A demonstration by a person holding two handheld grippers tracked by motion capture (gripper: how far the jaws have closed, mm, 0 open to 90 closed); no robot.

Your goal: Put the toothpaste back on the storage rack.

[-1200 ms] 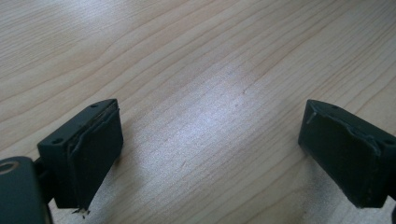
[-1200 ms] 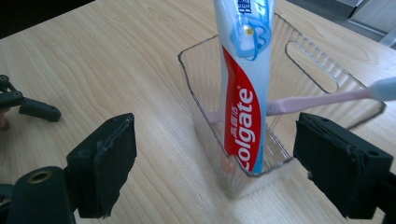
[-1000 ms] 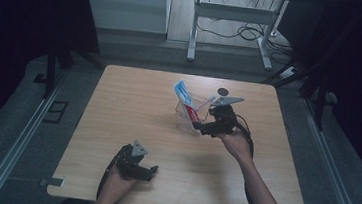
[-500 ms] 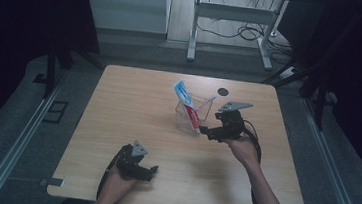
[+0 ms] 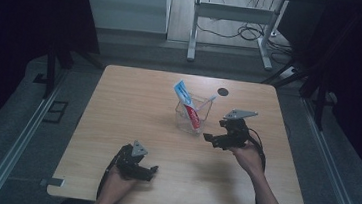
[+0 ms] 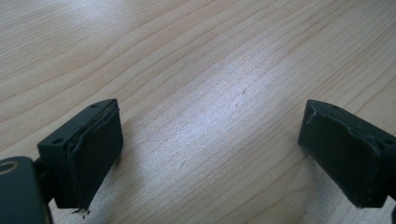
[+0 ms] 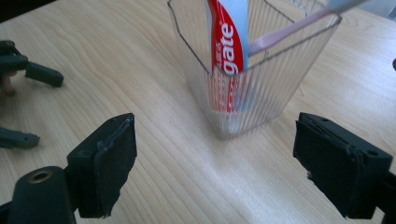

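Toothpaste tube (image 5: 185, 96) sticks up out of a clear ribbed plastic cup (image 5: 192, 117) mid-table in the high view, with the right gripper (image 5: 208, 138) just beside it and the left gripper (image 5: 151, 172) well apart near the front edge. Left gripper view: jaws spread over bare wood grain. Right gripper view: jaws spread wide and empty, cup (image 7: 261, 84) just ahead between them, "gate" readable on the red-and-white tube (image 7: 227, 37), and a pink toothbrush (image 7: 285, 30) leaning in too.
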